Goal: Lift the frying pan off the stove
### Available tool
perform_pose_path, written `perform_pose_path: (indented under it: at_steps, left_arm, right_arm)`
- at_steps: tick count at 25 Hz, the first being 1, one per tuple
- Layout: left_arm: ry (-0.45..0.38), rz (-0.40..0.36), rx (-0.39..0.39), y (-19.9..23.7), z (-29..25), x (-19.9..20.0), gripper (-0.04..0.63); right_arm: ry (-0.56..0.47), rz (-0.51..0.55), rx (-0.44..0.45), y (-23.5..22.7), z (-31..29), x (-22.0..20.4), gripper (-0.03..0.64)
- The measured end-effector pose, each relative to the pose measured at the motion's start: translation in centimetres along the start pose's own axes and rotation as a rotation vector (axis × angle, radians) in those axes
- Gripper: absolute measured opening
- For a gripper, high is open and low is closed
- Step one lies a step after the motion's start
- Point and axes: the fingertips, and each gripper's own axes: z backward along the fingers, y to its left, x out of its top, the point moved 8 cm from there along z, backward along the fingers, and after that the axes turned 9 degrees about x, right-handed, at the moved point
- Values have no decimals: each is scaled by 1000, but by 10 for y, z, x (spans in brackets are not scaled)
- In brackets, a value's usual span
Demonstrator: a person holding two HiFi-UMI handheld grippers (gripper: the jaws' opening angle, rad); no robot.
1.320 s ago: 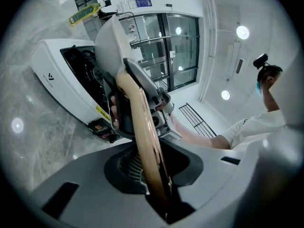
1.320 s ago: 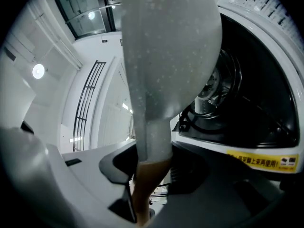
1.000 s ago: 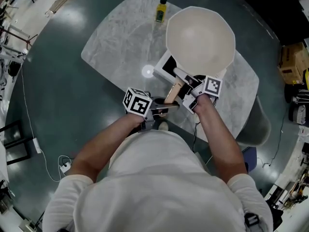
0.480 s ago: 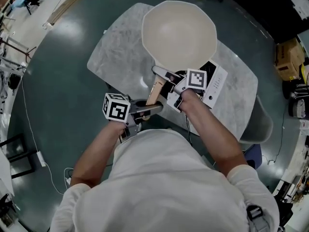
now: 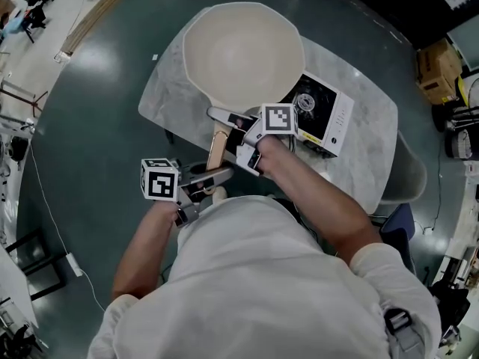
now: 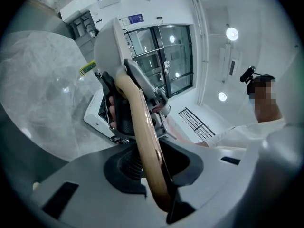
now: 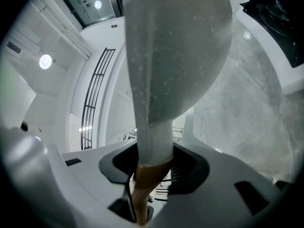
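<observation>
The cream frying pan hangs above the left part of the marble table, off the white-and-black stove, which lies bare to its right. Both grippers hold its handle. My left gripper is shut on the end of the wooden handle; my right gripper is shut on the grey neck nearer the bowl. In the left gripper view the wooden handle runs up from between the jaws of the left gripper to the pan. In the right gripper view the right gripper clamps the neck under the pan's underside.
A small bottle stands on the table beyond the pan; the pan hides it in the head view. The stove sits near the table's right part. A cardboard box and a grey chair stand on the floor to the right.
The pan has swung left with both grippers on its handle, from over the stove to over the table's left part. The stove top now lies uncovered.
</observation>
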Motion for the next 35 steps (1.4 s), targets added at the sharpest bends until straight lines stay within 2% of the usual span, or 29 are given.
perform_pose_path:
  at_steps: [14, 35]
  left_arm:
    - [32, 7, -29, -9, 5, 7, 100]
    - [19, 34, -27, -16, 6, 8, 101]
  right_arm:
    - [-25, -20, -13, 11, 2, -1, 172]
    - [-16, -7, -11, 16, 0, -1, 176]
